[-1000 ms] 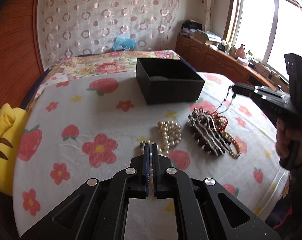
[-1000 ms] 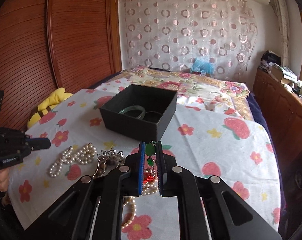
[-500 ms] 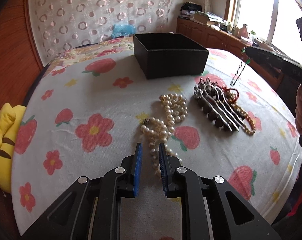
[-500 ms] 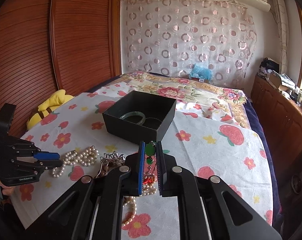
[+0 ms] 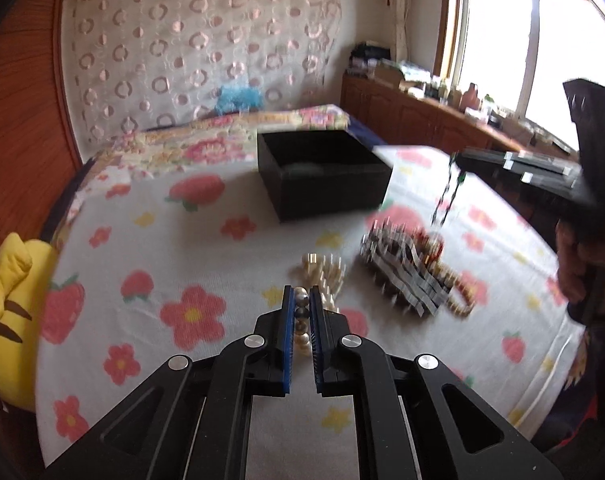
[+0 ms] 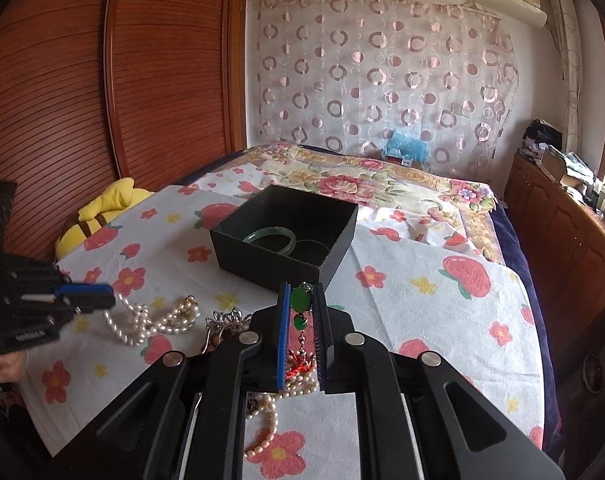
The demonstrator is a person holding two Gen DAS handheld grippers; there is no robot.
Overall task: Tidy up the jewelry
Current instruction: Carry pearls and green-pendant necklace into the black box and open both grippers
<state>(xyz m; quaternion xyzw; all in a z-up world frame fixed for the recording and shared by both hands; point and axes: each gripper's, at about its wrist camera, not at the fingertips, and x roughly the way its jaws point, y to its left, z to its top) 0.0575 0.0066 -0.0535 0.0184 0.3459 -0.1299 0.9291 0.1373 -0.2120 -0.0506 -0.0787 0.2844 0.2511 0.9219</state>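
Nearest in the left wrist view, the left gripper [image 5: 301, 304] has its blue-padded jaws drawn in on a white pearl necklace [image 5: 320, 276]; they have just been closing, and a few beads sit pinched between the pads. The rest of the strand trails down onto the white cloth printed with red flowers and strawberries [image 5: 182, 248] that covers the bed. In the right wrist view the same strand [image 6: 150, 320] hangs from the blue tips of that gripper [image 6: 98, 294] and lies looped on the cloth.

The right gripper [image 6: 302, 304] is nearly closed on a thin chain carrying green oval stones [image 6: 300, 300], which stand between its pads. Below them a red bead cluster [image 6: 300, 364] and a second string of small cream pearls [image 6: 266, 420] rest on the cloth. From the left wrist view this dark chain [image 5: 448, 196] dangles from the gripper's tips [image 5: 460, 160] above the pile.

Just beside the white pearls lies a silver metal piece of wavy bars [image 5: 406, 276], blurred, touching a strand of golden-brown beads [image 5: 458, 300].

Farther back stands an open black square box [image 6: 278, 260], holding a pale green bangle [image 6: 268, 238] and a dark ring beside it. A yellow plush toy [image 6: 98, 212] sits at the cloth's left edge, by the wooden slatted wardrobe [image 6: 62, 100].
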